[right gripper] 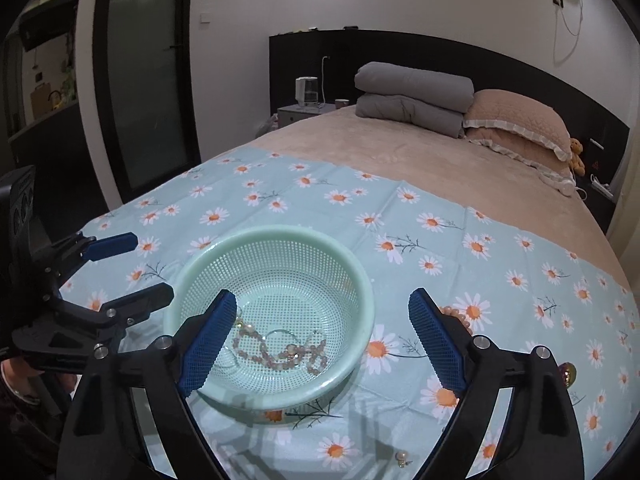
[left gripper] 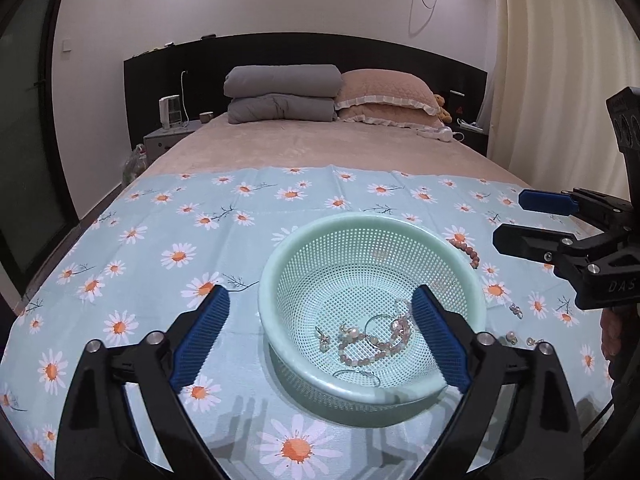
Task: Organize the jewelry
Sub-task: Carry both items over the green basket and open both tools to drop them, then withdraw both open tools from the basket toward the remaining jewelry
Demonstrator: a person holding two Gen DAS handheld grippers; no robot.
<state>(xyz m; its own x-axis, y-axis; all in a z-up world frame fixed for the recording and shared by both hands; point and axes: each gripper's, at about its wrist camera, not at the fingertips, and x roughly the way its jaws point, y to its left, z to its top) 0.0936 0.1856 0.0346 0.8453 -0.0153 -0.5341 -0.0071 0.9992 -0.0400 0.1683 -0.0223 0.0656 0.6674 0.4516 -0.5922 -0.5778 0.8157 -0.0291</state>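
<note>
The mint-green basket is being supported on the daisy-print cloth spread over the bed. A pink bead bracelet and small earrings are being contained in it. A second bead bracelet is being left on the cloth just beside the rim. The left gripper and the right gripper are both being held with jaws spread wide, nothing being gripped.

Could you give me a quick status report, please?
Both claws, left and right, open, empty. Green basket holds beaded bracelets; another bracelet and earrings on the cloth. Nothing blocking.
</note>
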